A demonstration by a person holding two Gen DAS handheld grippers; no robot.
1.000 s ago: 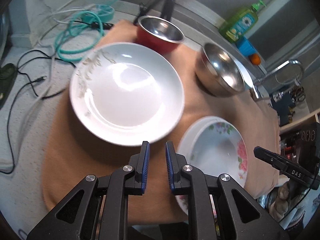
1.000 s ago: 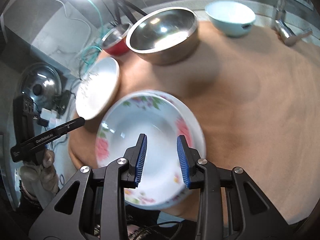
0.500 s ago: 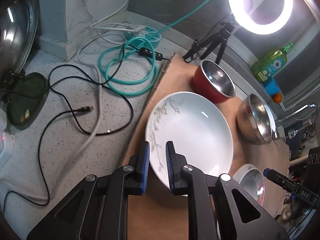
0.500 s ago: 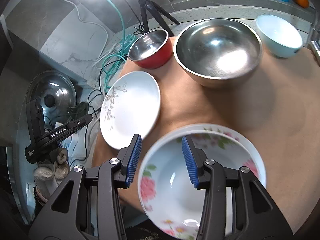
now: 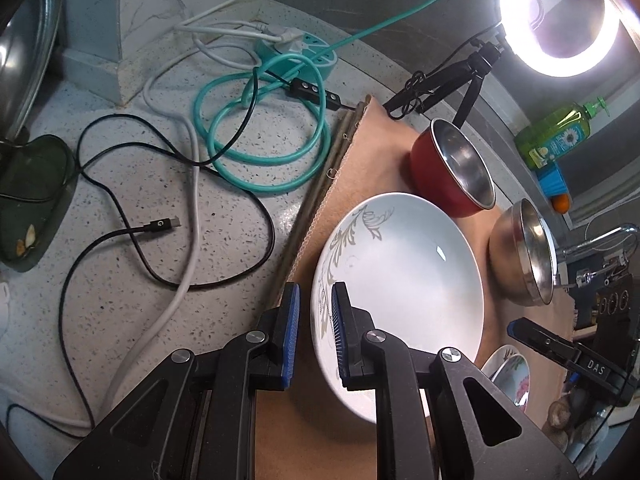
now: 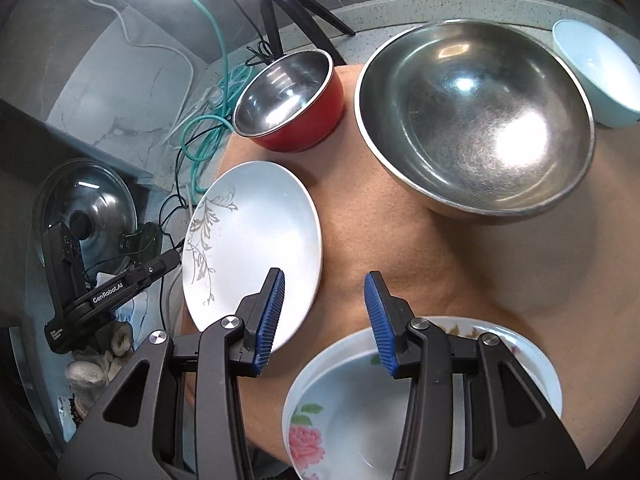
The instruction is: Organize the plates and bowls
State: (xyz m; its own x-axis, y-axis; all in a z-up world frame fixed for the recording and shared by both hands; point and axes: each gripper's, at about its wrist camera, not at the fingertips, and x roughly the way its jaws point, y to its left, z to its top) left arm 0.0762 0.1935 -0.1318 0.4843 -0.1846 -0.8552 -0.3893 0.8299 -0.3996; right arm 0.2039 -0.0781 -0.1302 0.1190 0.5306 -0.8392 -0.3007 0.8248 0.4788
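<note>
A white plate with a grey leaf pattern (image 5: 404,276) lies on the tan mat (image 5: 372,160); it also shows in the right wrist view (image 6: 256,240). My left gripper (image 5: 314,336) is open, its narrow gap astride the plate's near-left rim, one finger over the plate, one outside. A flowered bowl (image 6: 400,400) sits on a flowered plate at the mat's near edge. My right gripper (image 6: 324,320) is open and empty above the mat between the white plate and the flowered bowl. A red bowl (image 6: 292,96), a large steel bowl (image 6: 476,120) and a pale blue bowl (image 6: 596,72) stand farther back.
Cables, a teal hose coil (image 5: 260,136) and a power strip (image 5: 296,56) lie on the speckled counter left of the mat. A ring light on a tripod (image 5: 560,20), a soap bottle (image 5: 556,136) and a faucet (image 5: 600,240) stand behind. A pot lid (image 6: 84,216) lies at the far left.
My right gripper has opened wider and drawn back from the flowered bowl. My left gripper has swung left to the white plate's rim and closed in on it.
</note>
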